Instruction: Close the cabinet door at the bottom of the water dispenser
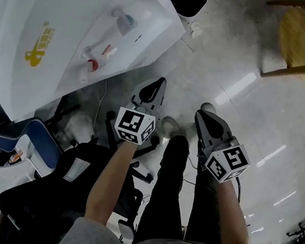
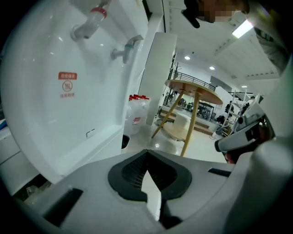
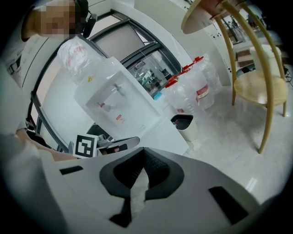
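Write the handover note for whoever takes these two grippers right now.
Left gripper: jaws together, empty, held low in front of the water dispenser, touching nothing.
Right gripper: jaws together, empty, beside the left one over the floor.
Dispenser: ahead and to the left, taps facing the person. In the right gripper view its lower front looks like a flat white face. No door is seen standing out, but the seam cannot be made out.
Done: the door is possibly already closed; not confirmed.
Left: check that the door sits flush, and push it shut if not.
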A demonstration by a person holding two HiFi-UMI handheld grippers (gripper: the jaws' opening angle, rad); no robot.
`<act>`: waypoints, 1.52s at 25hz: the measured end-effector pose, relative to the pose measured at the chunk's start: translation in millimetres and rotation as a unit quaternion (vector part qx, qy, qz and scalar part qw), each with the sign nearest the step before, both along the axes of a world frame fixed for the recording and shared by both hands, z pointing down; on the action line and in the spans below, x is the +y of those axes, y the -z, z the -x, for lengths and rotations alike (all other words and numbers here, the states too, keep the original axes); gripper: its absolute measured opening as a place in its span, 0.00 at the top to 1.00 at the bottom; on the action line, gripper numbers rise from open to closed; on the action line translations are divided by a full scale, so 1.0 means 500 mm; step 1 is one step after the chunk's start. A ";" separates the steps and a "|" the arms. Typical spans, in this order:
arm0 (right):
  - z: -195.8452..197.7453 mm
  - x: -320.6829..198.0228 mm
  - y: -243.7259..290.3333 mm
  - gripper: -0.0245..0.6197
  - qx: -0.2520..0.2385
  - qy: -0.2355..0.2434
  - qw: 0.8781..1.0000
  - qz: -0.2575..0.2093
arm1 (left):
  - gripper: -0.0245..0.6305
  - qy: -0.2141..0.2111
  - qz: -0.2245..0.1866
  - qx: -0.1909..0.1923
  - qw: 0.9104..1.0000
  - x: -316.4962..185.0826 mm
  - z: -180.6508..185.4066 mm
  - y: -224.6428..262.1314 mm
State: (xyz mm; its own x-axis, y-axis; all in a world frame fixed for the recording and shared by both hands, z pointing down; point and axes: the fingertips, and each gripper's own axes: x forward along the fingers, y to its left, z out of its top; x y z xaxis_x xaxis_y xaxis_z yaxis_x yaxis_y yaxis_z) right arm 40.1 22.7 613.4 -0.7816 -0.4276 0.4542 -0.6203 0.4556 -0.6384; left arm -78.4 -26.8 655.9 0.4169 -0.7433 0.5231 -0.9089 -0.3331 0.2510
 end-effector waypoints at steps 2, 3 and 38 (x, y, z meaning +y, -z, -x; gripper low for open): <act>0.004 0.006 0.013 0.95 -0.006 -0.001 1.000 0.000 | 0.95 -0.012 -0.007 -0.001 1.000 0.017 -0.014 0.035; 0.008 0.009 0.022 0.95 -0.008 0.000 1.000 -0.001 | 0.95 -0.017 -0.011 -0.002 1.000 0.024 -0.019 0.054; 0.054 -0.024 0.680 0.95 -0.068 0.088 0.973 -0.202 | 0.95 0.042 -0.128 -0.011 0.991 0.109 -0.046 0.767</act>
State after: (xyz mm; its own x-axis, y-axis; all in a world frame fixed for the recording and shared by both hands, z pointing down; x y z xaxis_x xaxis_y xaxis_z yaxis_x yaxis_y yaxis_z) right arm 13.1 10.9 273.4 -0.9003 -0.4033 0.1638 -0.4316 0.7787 -0.4553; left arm -55.3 27.7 272.2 0.3378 -0.8847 0.3214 -0.9407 -0.3054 0.1481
